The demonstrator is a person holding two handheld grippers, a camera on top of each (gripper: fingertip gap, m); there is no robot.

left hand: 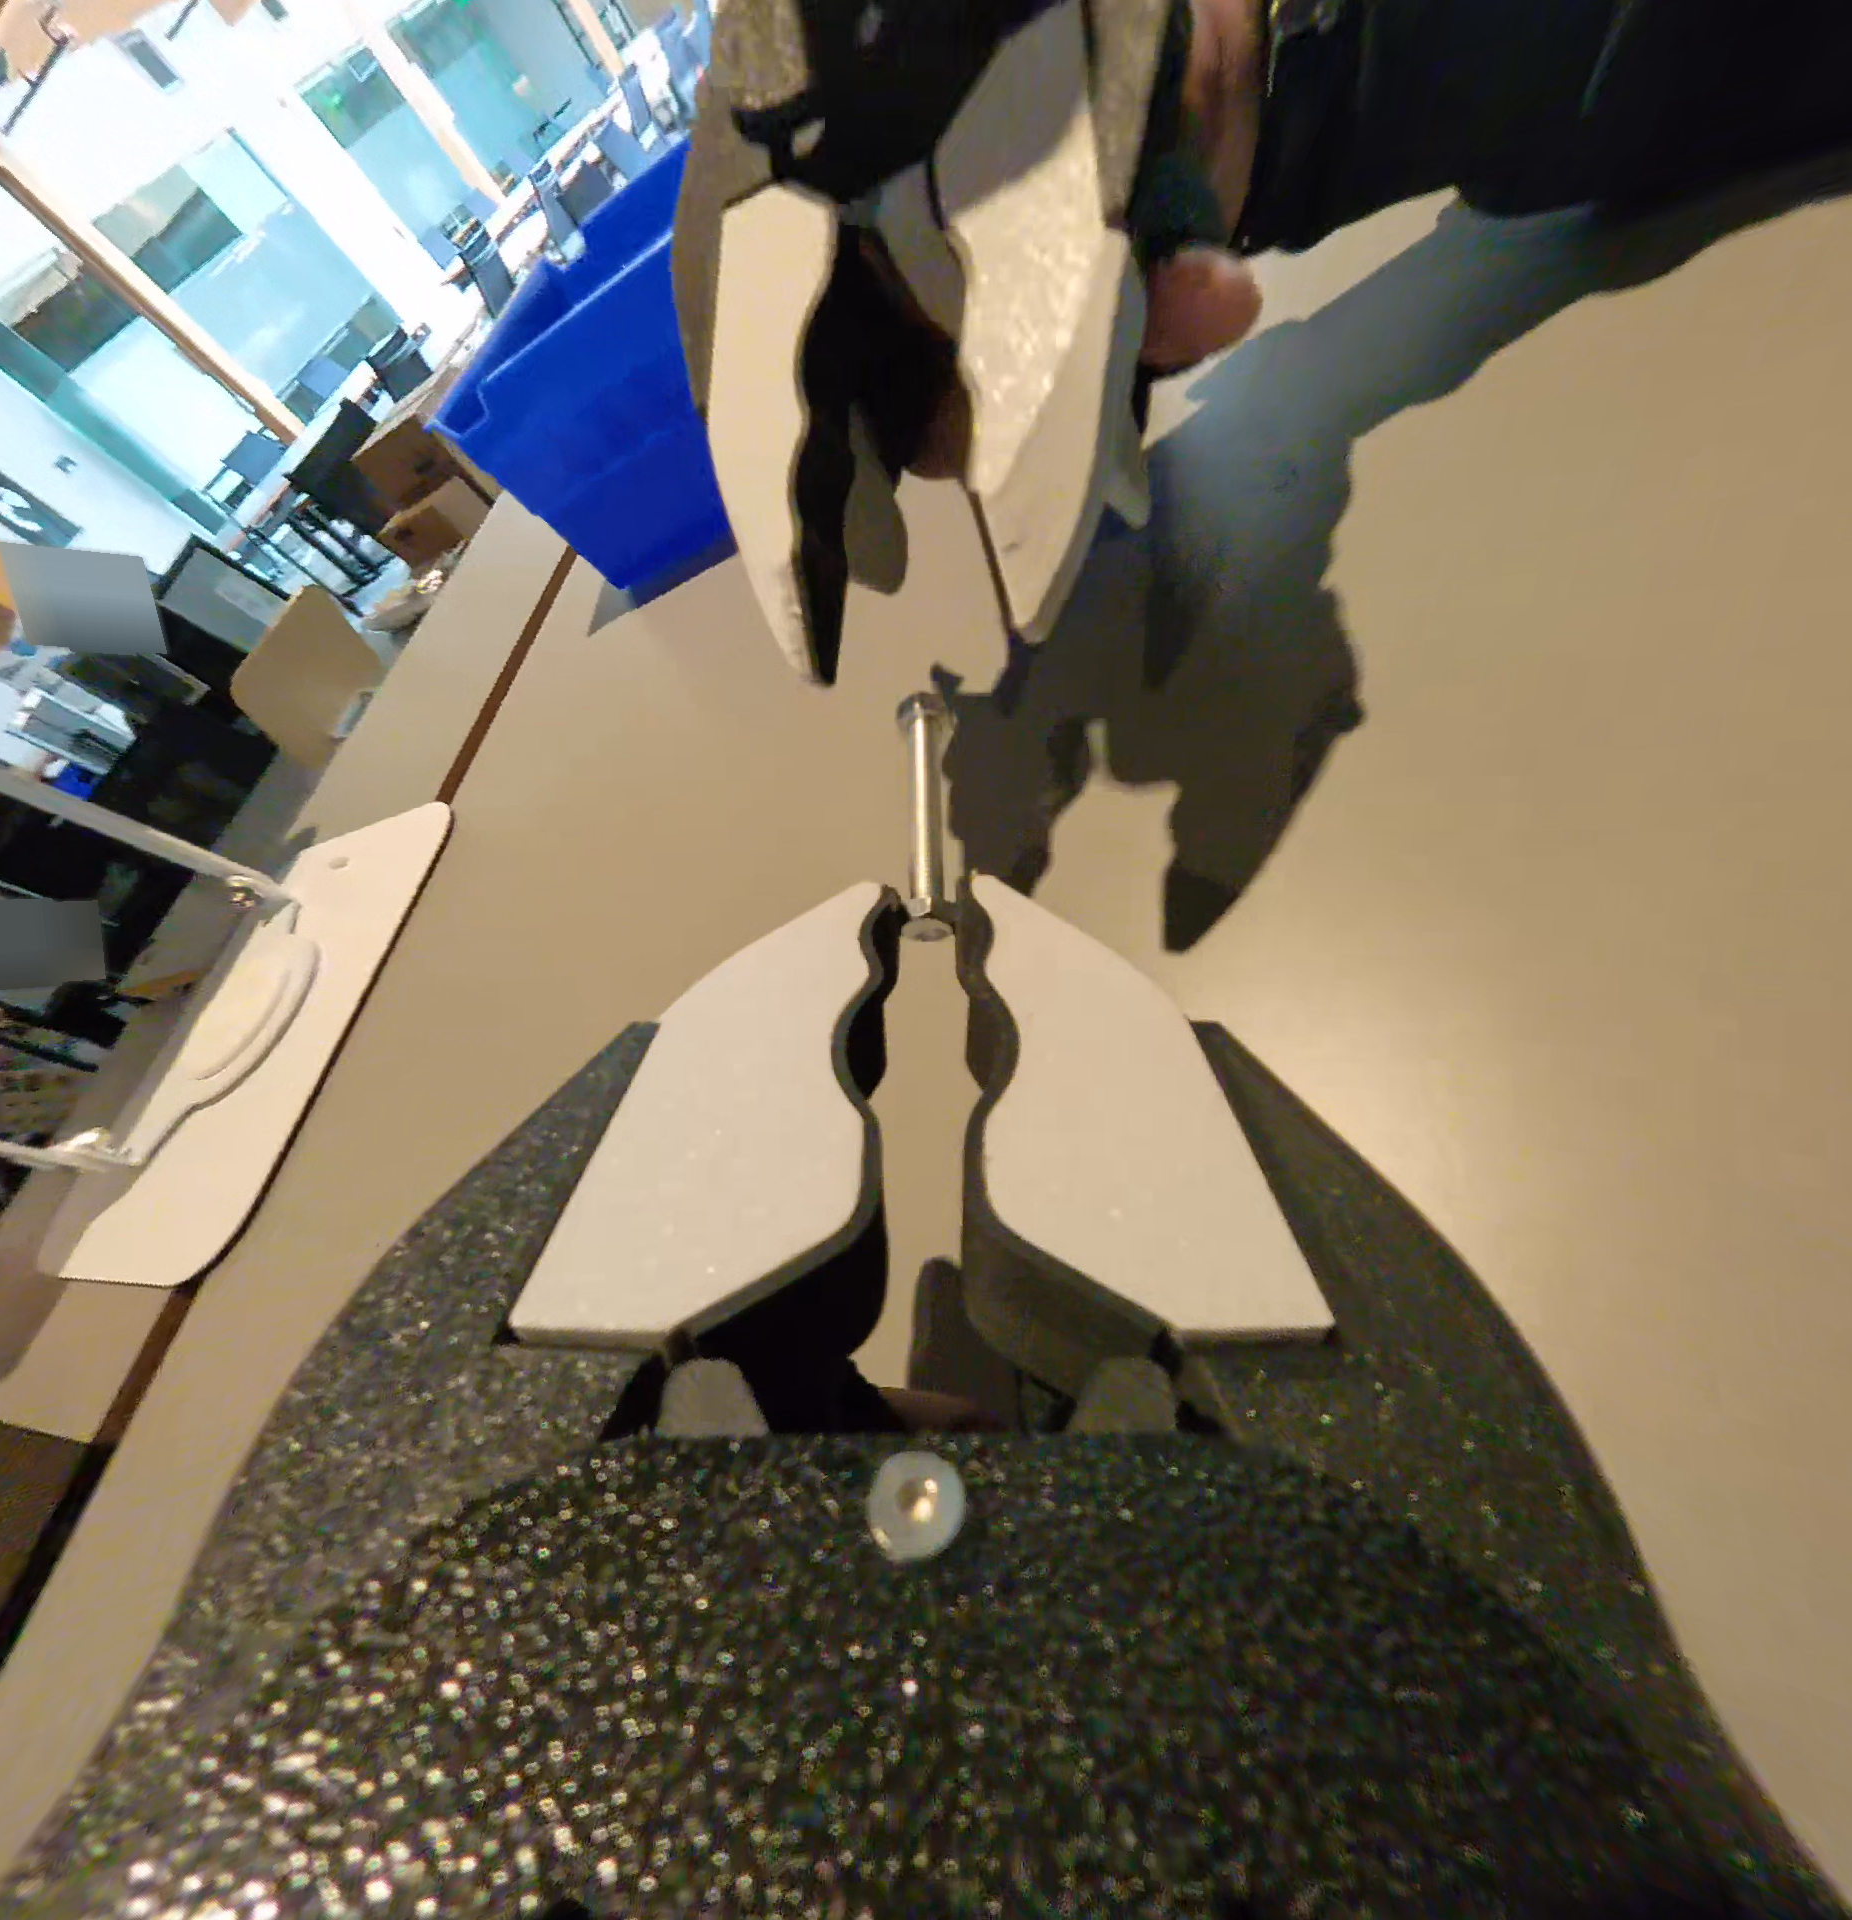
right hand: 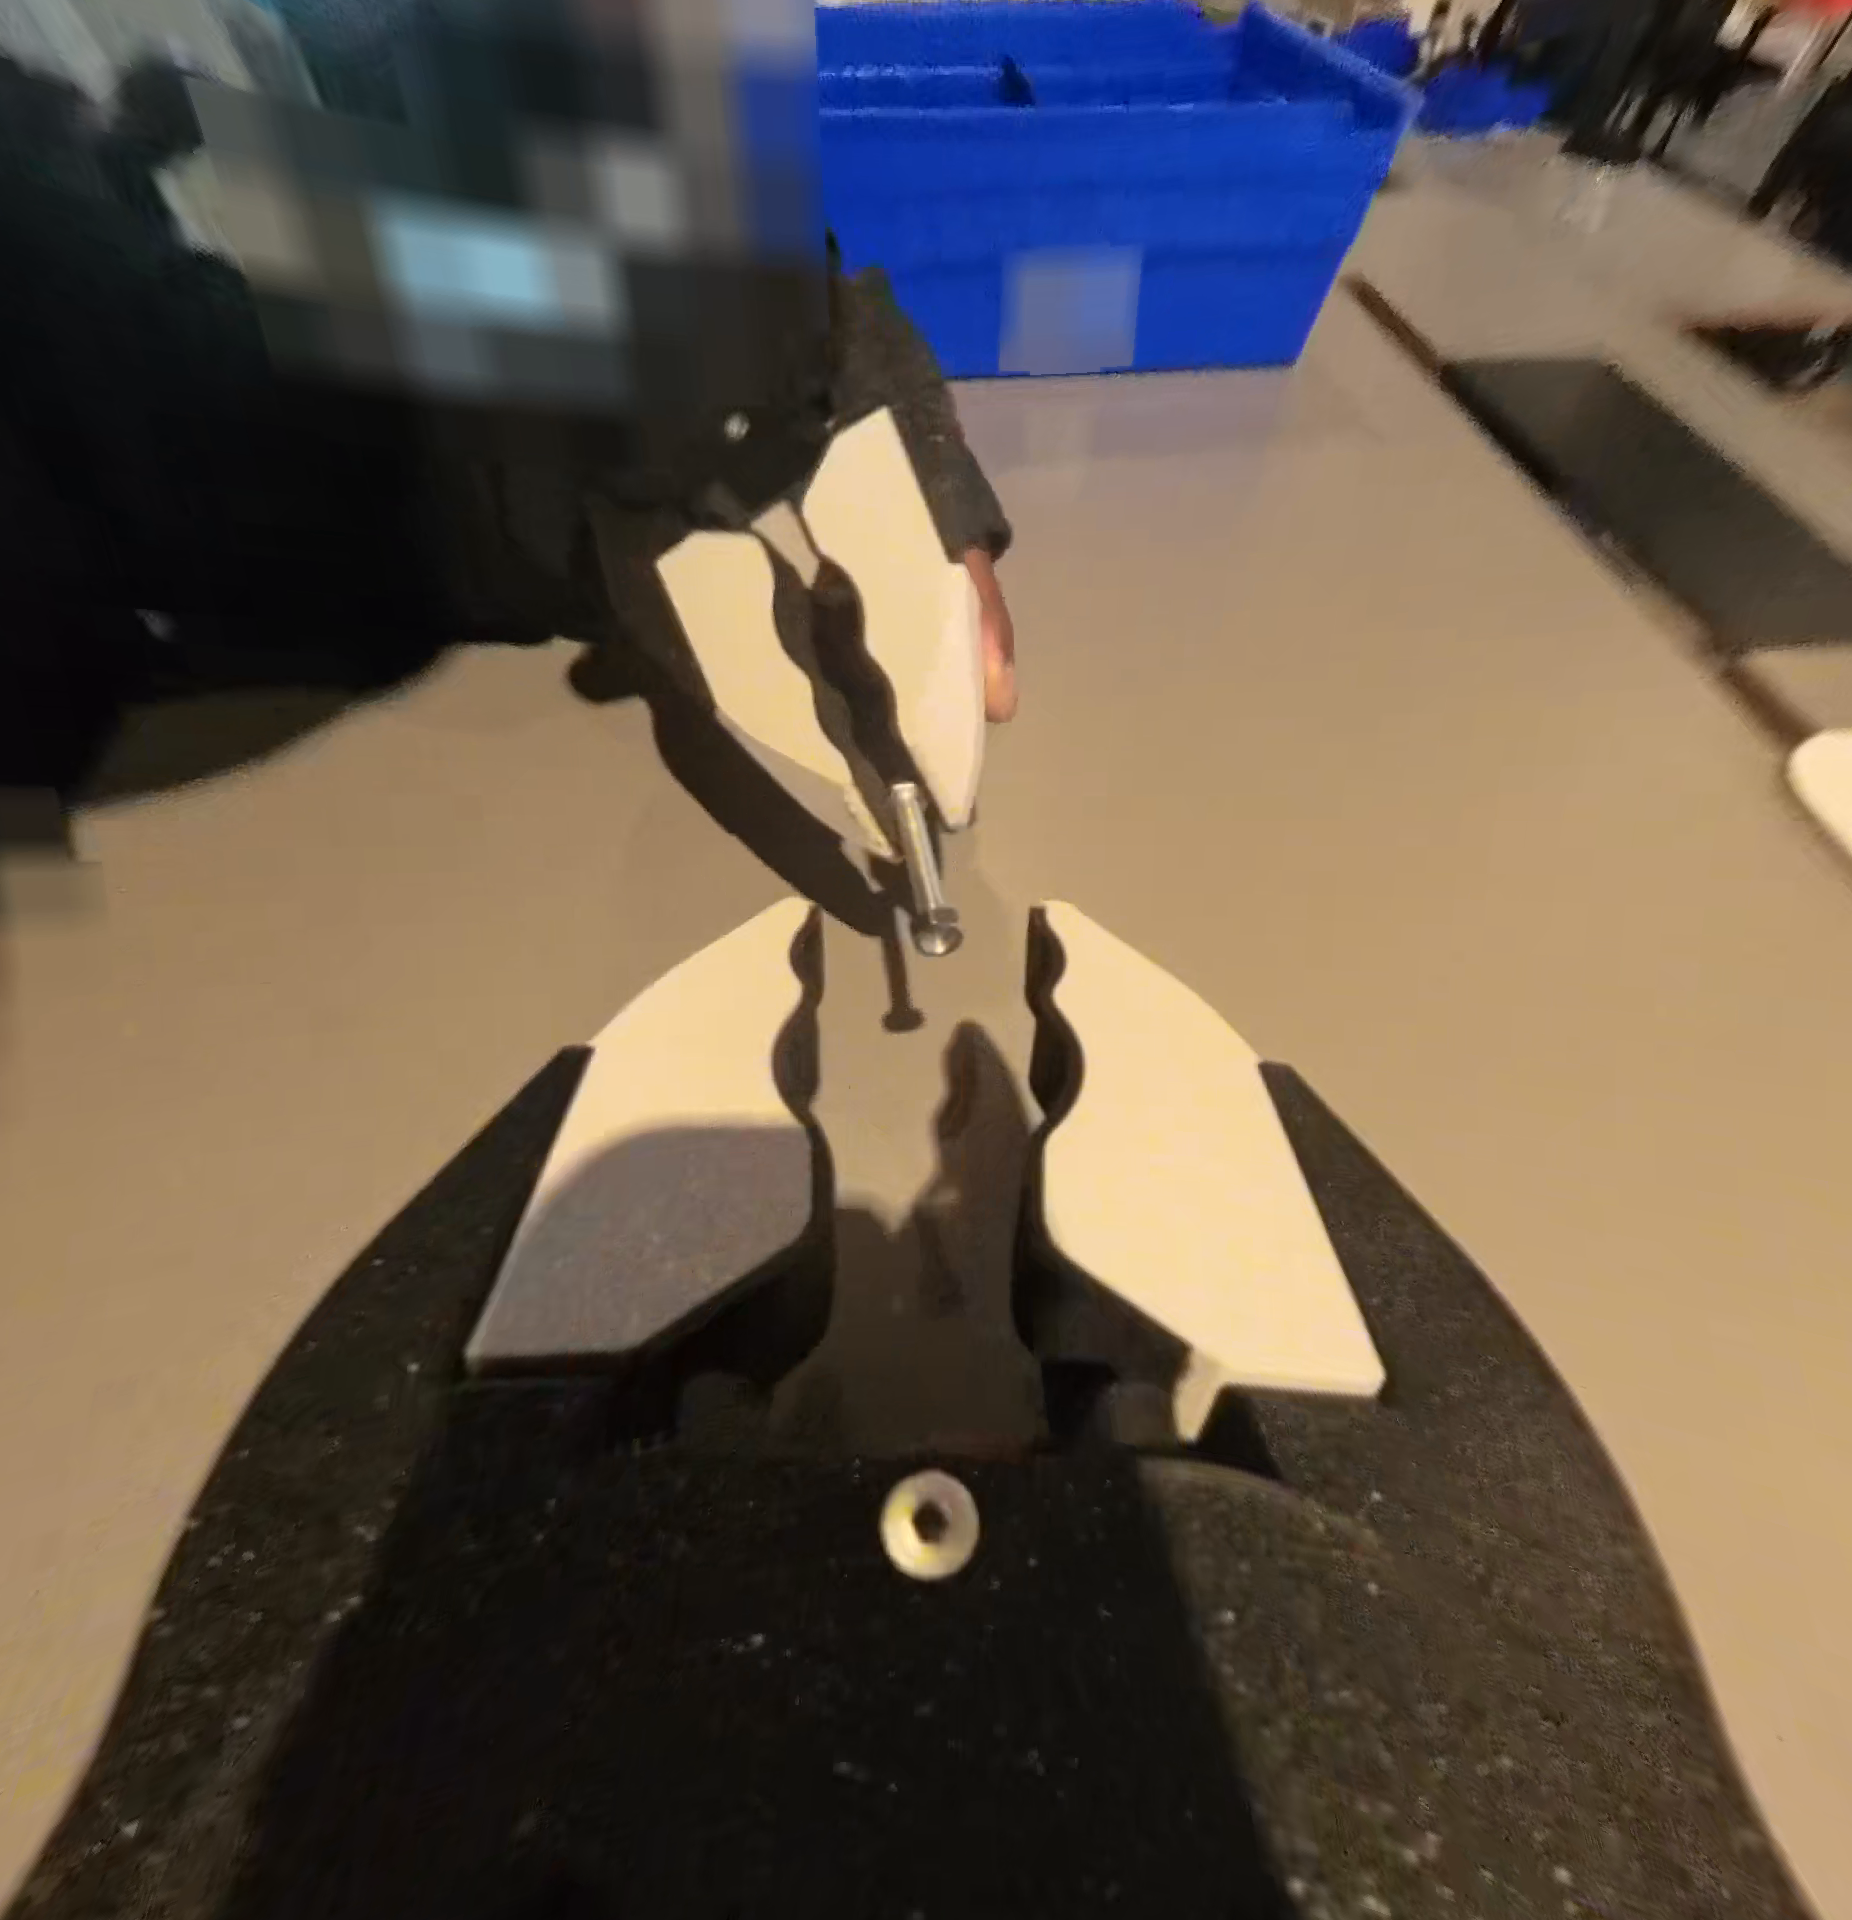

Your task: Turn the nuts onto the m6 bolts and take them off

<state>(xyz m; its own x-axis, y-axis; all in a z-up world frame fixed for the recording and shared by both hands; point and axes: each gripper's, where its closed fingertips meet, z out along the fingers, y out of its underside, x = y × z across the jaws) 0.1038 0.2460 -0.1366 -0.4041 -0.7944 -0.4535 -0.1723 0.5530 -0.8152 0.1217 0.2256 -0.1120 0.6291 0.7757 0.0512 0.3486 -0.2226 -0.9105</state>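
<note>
Bolt (left hand: 924,821) first: my left tongs (left hand: 924,906) are clenched on its threaded end, and the shaft runs out toward twelve o'clock, with the round head farthest from me and clear of the table (left hand: 1524,935). No nut shows on the bare shaft; whether one sits between the tips I cannot tell. In the left view my right tongs (left hand: 922,655) hang at twelve o'clock just beyond the head, tips apart and not touching it. From the right view, those right tongs (right hand: 927,914) are released, their white fingers (right hand: 1161,1122) spread wide and holding nothing. The bolt (right hand: 922,868) points at me there with its head (right hand: 937,935) between my open tips, near the left one, and its shadow lies on the table (right hand: 1317,727) just below. The left tongs (right hand: 906,821) grip it from eleven o'clock. A blue bin (right hand: 1109,208) stands at twelve o'clock at the far end of the table; in the left view the bin (left hand: 589,416) sits at eleven o'clock. A white board (left hand: 257,1039) lies at nine o'clock, past the table's edge.
</note>
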